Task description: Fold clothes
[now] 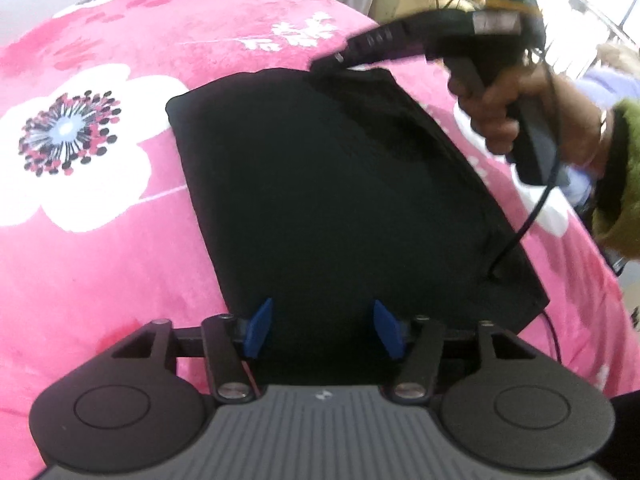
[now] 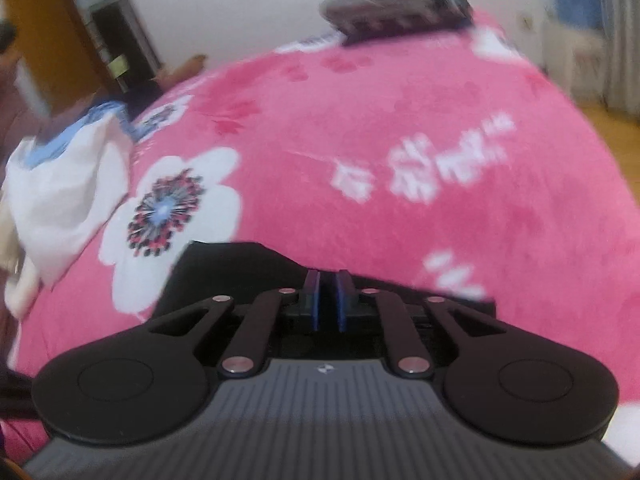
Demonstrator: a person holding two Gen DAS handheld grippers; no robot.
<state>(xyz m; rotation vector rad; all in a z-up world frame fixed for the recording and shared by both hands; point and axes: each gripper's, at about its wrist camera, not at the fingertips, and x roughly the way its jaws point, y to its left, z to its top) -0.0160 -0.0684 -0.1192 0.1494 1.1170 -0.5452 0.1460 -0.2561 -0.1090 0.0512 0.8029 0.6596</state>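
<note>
A black garment (image 1: 328,184), folded into a flat rectangle, lies on a pink flowered blanket (image 1: 120,260). My left gripper (image 1: 325,328) hovers at its near edge; the blue pads stand well apart over the cloth and press on nothing. At the garment's far right corner is my right gripper (image 1: 338,60), held in a hand (image 1: 496,116), and the cloth rises to its tip. In the right wrist view that gripper (image 2: 328,292) has its pads almost together on the edge of the black garment (image 2: 224,272).
A cable (image 1: 520,236) trails from the right gripper across the garment's right side. A crumpled white cloth (image 2: 60,192) lies at the blanket's left edge. A dark stack (image 2: 396,4) sits at the far end. Wooden furniture (image 2: 48,20) stands beyond, at the left.
</note>
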